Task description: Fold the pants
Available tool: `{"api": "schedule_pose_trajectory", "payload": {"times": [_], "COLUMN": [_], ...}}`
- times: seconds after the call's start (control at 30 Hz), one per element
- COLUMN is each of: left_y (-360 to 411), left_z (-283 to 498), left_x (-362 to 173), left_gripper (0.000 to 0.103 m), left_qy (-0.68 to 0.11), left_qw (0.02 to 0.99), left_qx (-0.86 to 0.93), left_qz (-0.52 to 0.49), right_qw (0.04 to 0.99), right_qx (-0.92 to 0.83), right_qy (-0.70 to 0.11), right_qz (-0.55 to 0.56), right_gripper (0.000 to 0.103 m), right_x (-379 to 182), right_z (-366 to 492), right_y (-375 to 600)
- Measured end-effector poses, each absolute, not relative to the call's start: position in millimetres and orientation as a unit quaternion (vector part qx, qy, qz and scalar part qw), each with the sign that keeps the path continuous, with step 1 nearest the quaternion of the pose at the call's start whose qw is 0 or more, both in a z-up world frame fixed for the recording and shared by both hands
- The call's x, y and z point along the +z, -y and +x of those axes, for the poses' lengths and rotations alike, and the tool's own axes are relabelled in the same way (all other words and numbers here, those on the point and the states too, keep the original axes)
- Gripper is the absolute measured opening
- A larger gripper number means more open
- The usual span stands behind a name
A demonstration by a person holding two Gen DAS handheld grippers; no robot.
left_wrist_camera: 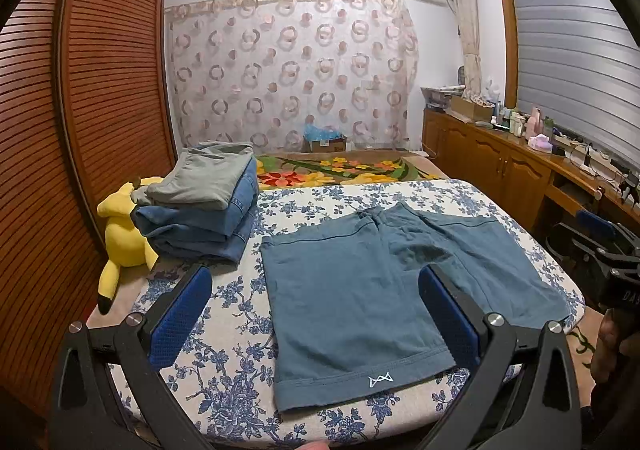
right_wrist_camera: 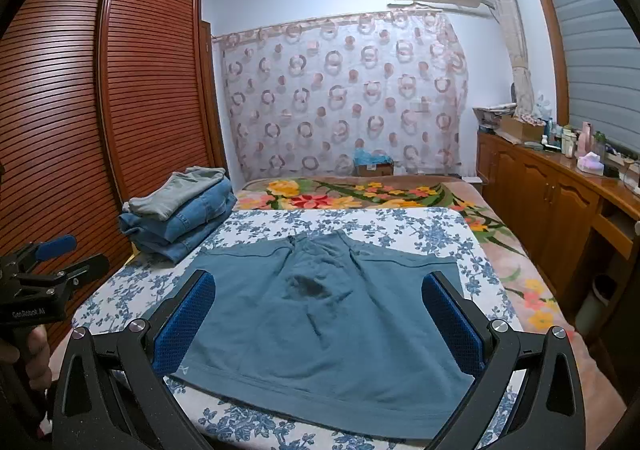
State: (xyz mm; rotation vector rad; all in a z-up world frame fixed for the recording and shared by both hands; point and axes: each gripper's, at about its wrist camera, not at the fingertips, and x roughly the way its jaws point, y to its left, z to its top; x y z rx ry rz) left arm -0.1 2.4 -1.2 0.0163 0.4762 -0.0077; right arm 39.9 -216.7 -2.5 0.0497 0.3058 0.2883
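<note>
A pair of teal shorts (left_wrist_camera: 360, 290) lies flat and spread out on the blue-flowered sheet (left_wrist_camera: 224, 362), waistband at the far end, leg hems toward me. A small white logo marks the near left hem. My left gripper (left_wrist_camera: 316, 314) is open and empty, held above the left leg's hem. My right gripper (right_wrist_camera: 316, 318) is open and empty, held above the shorts (right_wrist_camera: 320, 314) at the right leg. Each gripper also shows at the edge of the other view: the right one (left_wrist_camera: 608, 250), the left one (right_wrist_camera: 44, 266).
A stack of folded jeans and grey trousers (left_wrist_camera: 208, 201) sits at the far left of the sheet, next to a yellow plush toy (left_wrist_camera: 120, 238). A slatted wooden wardrobe (left_wrist_camera: 80, 109) stands at the left, wooden cabinets (left_wrist_camera: 500, 165) at the right. A floral blanket (right_wrist_camera: 360, 193) lies beyond.
</note>
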Motion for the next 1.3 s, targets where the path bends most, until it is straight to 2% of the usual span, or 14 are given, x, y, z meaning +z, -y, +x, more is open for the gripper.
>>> {"api": "schedule_pose_trajectory", "payload": {"times": [1.3], "left_y": [-2.2], "left_z": [-1.7], "left_x": [-0.9], "left_gripper": [0.103], "left_qy": [-0.233], "left_qw": [0.973], "left_qx": [-0.004], "left_qz": [0.007], "right_qw": [0.978], "right_qx": [0.144], "right_qy": [-0.147], "right_qz": [0.027], "right_gripper": [0.103], "right_x": [-1.9], "right_z": [36.6], "right_y": [216.0]}}
